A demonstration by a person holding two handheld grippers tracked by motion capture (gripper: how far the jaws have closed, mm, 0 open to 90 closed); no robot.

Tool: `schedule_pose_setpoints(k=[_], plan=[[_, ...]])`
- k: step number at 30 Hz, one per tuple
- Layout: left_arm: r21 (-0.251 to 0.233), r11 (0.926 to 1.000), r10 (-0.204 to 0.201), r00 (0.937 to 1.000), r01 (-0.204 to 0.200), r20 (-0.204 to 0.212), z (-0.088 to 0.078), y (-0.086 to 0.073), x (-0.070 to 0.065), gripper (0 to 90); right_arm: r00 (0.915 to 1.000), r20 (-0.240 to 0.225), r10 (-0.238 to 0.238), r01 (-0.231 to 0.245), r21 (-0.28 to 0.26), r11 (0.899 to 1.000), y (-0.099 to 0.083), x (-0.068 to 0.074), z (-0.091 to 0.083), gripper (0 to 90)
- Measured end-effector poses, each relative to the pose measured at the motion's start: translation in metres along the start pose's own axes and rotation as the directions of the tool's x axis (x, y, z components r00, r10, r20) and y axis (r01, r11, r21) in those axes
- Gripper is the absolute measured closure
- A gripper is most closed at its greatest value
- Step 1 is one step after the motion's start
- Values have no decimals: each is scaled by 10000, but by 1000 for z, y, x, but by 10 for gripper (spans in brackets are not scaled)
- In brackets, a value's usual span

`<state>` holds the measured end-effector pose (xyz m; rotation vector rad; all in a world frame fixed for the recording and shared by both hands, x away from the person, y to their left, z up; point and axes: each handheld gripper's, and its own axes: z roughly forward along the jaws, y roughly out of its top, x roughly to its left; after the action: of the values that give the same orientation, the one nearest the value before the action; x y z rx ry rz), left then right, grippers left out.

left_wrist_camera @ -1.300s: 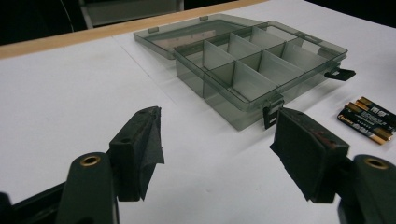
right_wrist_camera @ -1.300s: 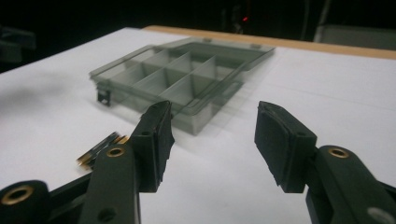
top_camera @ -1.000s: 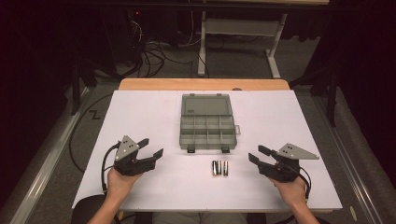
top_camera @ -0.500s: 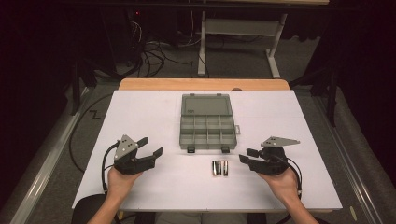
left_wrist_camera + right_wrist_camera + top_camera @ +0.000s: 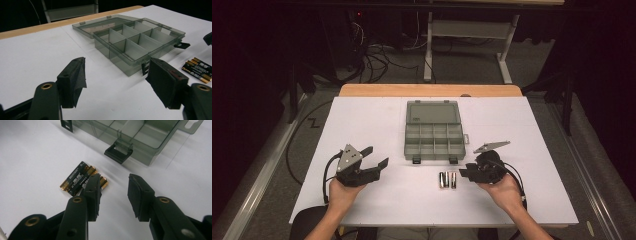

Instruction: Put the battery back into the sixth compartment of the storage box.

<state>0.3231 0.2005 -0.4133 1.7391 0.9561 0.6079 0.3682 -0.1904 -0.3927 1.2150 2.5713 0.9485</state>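
batteries partly hidden behind jaw, organizer box cut off at top edge

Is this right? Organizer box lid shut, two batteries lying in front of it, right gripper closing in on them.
Not quite: the organizer box has its lid open, laid flat behind the empty compartments, as the left gripper view shows. The rest holds: the two batteries lie in front of it, and the right gripper is beside them, its jaws just closing, nothing gripped yet.
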Motion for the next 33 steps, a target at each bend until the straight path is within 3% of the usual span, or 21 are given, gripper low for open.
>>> schedule_pose_setpoints(k=[8,16,33], plan=[[-97,9999,37,10000,-36,72,0,0,0,303,9997,-163,-156,170,946,9954,9,5,12,659],[-86,9999,130,9999,-130,-11,0,0,-2,294,9993,-235,-297,336,1838,9824,20,14,24,658],[-133,9997,217,9997,-218,-57,-1,1,-3,292,9994,-141,-311,337,2627,9643,27,19,35,653]])
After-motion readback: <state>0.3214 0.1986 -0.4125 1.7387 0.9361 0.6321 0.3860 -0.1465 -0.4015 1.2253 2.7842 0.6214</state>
